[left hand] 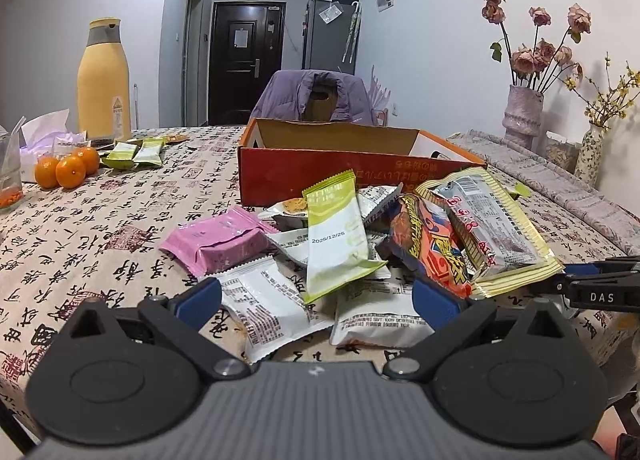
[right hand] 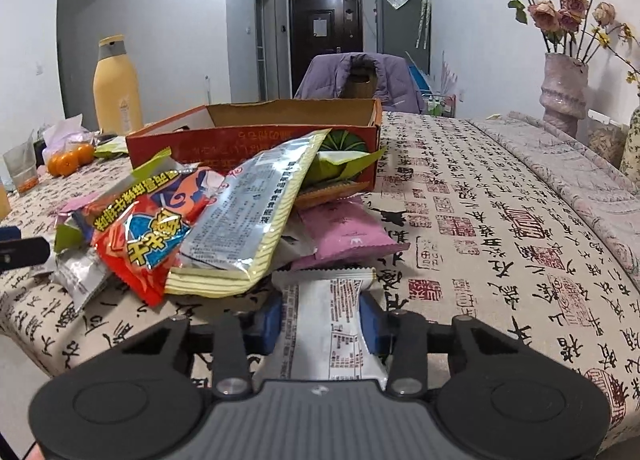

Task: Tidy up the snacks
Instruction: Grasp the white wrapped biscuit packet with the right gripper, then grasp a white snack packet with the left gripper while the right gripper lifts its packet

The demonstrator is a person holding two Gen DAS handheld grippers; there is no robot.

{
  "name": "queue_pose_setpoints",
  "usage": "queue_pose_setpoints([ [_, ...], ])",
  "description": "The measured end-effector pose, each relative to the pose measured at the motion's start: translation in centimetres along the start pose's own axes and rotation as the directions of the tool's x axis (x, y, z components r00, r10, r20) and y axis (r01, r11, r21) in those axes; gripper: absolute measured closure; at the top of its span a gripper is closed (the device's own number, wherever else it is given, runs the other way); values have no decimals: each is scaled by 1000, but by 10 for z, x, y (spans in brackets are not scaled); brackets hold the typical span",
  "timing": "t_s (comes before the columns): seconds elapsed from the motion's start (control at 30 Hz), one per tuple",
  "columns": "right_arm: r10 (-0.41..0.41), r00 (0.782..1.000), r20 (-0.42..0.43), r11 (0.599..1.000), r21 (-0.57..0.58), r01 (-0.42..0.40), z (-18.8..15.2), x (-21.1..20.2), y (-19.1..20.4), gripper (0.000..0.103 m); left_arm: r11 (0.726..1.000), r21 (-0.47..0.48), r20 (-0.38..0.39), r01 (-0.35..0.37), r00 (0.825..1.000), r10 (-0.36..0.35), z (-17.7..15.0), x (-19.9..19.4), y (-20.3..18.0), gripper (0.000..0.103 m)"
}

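A heap of snack packets lies on the calligraphy-print tablecloth in front of an open red cardboard box (left hand: 320, 175). In the heap are a pink packet (left hand: 216, 240), a green-and-white packet (left hand: 336, 236), a red-orange packet (left hand: 432, 244) and a silver packet with yellow edges (left hand: 492, 227). My left gripper (left hand: 318, 300) stands open, wide, low over two white packets (left hand: 264, 308), touching none. My right gripper (right hand: 320, 322) is shut on a white snack packet (right hand: 324, 320) at the near edge of the heap, its blue pads pressing both sides. The box (right hand: 256, 139) shows behind the heap.
A tall yellow bottle (left hand: 104, 79), three oranges (left hand: 66, 169), a glass (left hand: 8, 179) and green packets (left hand: 136, 153) sit at the far left. A vase of dried roses (left hand: 522, 115) and a small floral vase (left hand: 590, 155) stand far right. A chair with a purple jacket (left hand: 316, 95) is behind the box.
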State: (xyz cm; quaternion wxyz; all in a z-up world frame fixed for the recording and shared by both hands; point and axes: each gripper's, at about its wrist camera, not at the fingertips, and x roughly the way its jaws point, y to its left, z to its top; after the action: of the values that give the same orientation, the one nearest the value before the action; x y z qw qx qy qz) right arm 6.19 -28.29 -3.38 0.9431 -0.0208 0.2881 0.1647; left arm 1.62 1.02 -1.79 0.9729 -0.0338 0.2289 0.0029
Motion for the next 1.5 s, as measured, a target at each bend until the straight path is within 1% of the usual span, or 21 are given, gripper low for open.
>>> queue_pose_setpoints([
  [0.13,-19,999,45,1000,6,18,3,-12,1,64,1000,-5,0,-8,1000,8,0,-1,1,0],
  [0.27,-56,993,103,998,8,56,10,-25,-1,64,1000,-15,-8,-14,1000,14,1,0,4,0],
  [0.43,-87,985,151,996,24,84,22,-32,-7,64,998,-27,-34,-62,998,61,4,6,7,0],
  [0.53,-82,983,166,996,29,79,27,-32,-7,64,994,-32,-47,-105,993,104,7,10,10,0],
  [0.63,-65,983,170,998,24,62,30,-29,-3,64,988,-19,-76,-154,985,152,9,17,12,0],
  [0.73,-49,984,173,999,21,46,31,-26,2,64,983,-9,-119,-184,976,181,10,27,14,0],
  [0.83,-36,984,175,999,19,33,32,-25,5,64,979,-21,-156,-201,968,196,8,35,18,3],
  [0.97,-25,984,176,1000,13,23,33,-23,10,64,977,-53,-182,-208,964,195,11,43,24,13],
  [1.03,-21,984,178,1000,11,19,33,-22,12,64,974,-62,-197,-217,960,201,12,48,25,16],
  [1.13,-15,983,181,1000,8,14,34,-22,14,64,974,-69,-212,-217,957,198,13,51,25,22],
  [1.27,-11,984,178,1000,5,10,33,-21,16,64,975,-54,-210,-218,957,202,12,50,22,30],
  [1.33,-7,984,176,1000,2,7,32,-22,18,64,977,-44,-208,-210,958,196,12,49,21,37],
  [1.37,-6,985,175,1000,0,6,32,-22,19,64,978,-44,-207,-203,960,190,12,48,21,43],
  [1.47,0,985,173,1000,-7,1,32,-22,22,64,980,-44,-207,-194,962,181,13,47,23,49],
  [1.5,1,985,173,1000,-9,0,31,-22,23,63,980,-45,-205,-193,962,180,13,46,24,56],
])
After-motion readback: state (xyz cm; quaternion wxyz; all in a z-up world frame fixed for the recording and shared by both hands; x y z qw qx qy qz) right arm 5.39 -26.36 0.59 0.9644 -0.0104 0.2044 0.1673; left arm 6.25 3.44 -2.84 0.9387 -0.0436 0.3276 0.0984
